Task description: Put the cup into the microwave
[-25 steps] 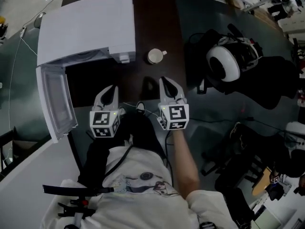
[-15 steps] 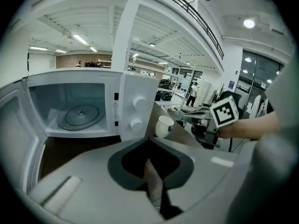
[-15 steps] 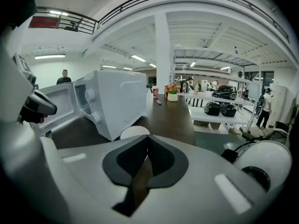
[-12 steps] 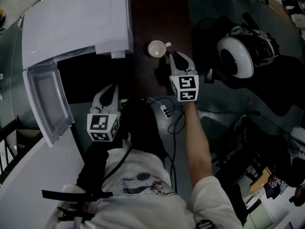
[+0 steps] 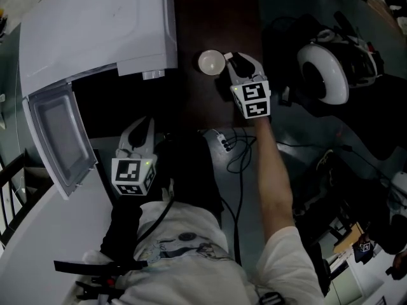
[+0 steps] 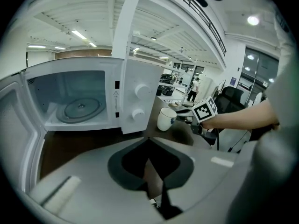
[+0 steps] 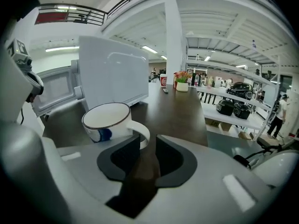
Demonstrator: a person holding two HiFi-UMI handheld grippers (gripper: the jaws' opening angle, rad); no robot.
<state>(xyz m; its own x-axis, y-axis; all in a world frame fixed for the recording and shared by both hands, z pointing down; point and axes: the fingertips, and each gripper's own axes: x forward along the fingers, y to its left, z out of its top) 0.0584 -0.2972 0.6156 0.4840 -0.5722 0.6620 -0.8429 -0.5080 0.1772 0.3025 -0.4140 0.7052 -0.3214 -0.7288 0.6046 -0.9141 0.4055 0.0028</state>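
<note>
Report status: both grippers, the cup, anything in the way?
Right gripper jaws opening at the cup handle, nothing gripped. Left gripper shut, empty. The cup upright beside microwave, door open. Path looks clear.

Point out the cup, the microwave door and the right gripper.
cup [image 5: 210, 61]: head view, the inside of its bowl.
microwave door [image 5: 57, 137]: head view, the window of the open door.
right gripper [image 5: 234, 60]: head view, midway between its fingertips; jaws opening, cup handle at their mouth, not gripped.
</note>
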